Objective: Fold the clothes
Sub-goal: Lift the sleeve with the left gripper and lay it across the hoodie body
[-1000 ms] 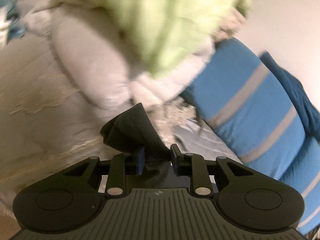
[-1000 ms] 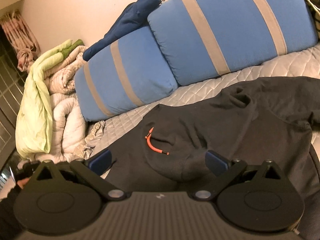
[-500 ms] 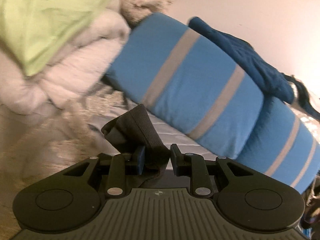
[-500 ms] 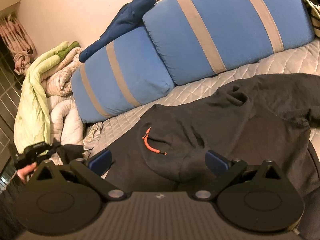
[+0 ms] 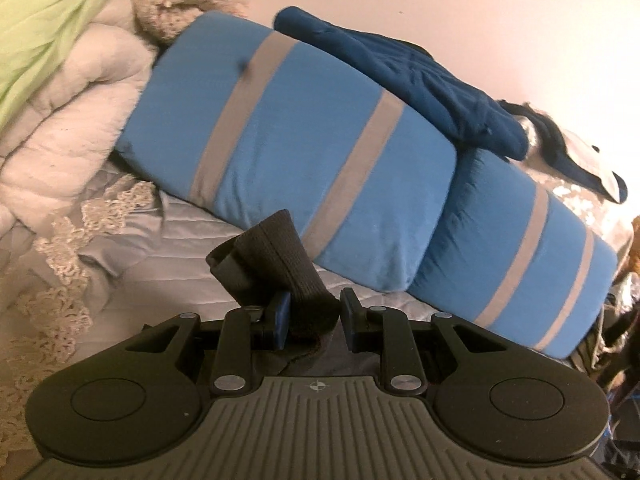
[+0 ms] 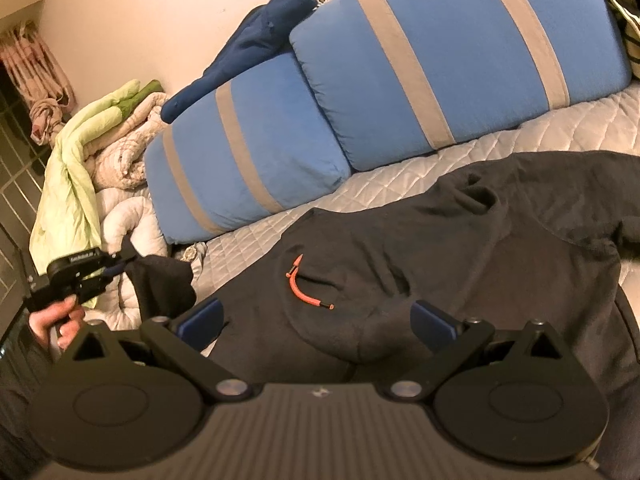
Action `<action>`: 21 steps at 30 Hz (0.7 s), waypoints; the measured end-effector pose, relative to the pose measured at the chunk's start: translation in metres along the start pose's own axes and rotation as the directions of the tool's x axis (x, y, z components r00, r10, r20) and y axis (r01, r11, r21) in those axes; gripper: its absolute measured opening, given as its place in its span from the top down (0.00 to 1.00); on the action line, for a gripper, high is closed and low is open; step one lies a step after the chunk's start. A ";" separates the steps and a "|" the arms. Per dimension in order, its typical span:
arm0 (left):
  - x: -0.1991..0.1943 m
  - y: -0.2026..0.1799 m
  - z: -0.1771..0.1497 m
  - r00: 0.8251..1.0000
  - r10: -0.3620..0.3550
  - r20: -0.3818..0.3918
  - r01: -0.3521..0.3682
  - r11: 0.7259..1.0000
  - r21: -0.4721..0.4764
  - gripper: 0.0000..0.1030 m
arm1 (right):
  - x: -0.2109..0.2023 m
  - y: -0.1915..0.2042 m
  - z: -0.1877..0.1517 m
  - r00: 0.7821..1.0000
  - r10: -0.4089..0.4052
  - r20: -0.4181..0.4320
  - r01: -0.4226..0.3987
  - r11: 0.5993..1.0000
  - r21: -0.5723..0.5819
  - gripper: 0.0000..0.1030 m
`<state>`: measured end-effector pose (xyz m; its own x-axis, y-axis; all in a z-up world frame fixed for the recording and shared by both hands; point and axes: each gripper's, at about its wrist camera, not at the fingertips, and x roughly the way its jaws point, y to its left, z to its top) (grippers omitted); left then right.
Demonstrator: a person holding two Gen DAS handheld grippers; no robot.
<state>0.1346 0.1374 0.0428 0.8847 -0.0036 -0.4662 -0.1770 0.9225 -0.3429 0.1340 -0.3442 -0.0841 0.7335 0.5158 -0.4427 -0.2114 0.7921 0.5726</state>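
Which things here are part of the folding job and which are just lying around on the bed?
Part of the job:
- dark sweatshirt spread on the quilt
- its ribbed cuff, clamped in the left tool
- right tool, open above the sweatshirt

Just lying about:
- two blue striped pillows
- navy garment on top of them
- pale green blanket
- cream bedding pile

Left hand-held gripper (image 5: 314, 314): matte black body, ribbed grey top plate with small compass-like mark at centre. Two round black discs at sides, each with shallow circular recess. Black linkage arms with silver rivets. Blue pads on short fingers (image 5: 282, 312).

Right hand-held gripper (image 6: 316, 318): same black build, ribbed plate, silver rivets, blue finger pads.

From right wrist view, left unit shows boxy black housing with small white lettering, too small to read. Person's hand (image 6: 56, 320) emerges from dark sleeve (image 6: 20, 364).
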 end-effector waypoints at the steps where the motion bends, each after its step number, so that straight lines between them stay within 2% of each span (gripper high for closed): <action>1: 0.001 -0.003 0.001 1.000 -0.006 -0.003 0.006 1.000 0.010 0.75 | 0.000 0.001 0.000 1.000 0.001 0.000 -0.001 1.000 -0.006 0.00; 8: 0.009 -0.026 -0.003 0.999 -0.043 -0.034 0.046 0.995 0.091 0.75 | 0.002 0.003 -0.001 1.000 0.007 -0.003 -0.007 0.999 -0.033 0.00; 13: 0.018 -0.048 -0.009 0.996 -0.075 -0.056 0.083 0.981 0.176 0.75 | 0.002 0.004 0.000 1.000 0.008 -0.002 -0.008 0.999 -0.036 0.00; 17: 0.028 -0.075 -0.024 0.991 -0.096 -0.092 0.118 0.953 0.278 0.75 | 0.002 0.005 -0.001 1.000 0.006 -0.005 -0.006 0.999 -0.039 0.00; 21: 0.039 -0.101 -0.039 0.985 -0.112 -0.133 0.155 0.912 0.379 0.75 | 0.003 0.005 0.000 1.000 -0.001 -0.011 0.000 0.999 -0.041 0.00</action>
<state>0.1705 0.0287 0.0270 0.8338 -0.1581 -0.5289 0.1390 0.9874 -0.0762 0.1353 -0.3383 -0.0828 0.7268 0.5185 -0.4505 -0.2375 0.8051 0.5436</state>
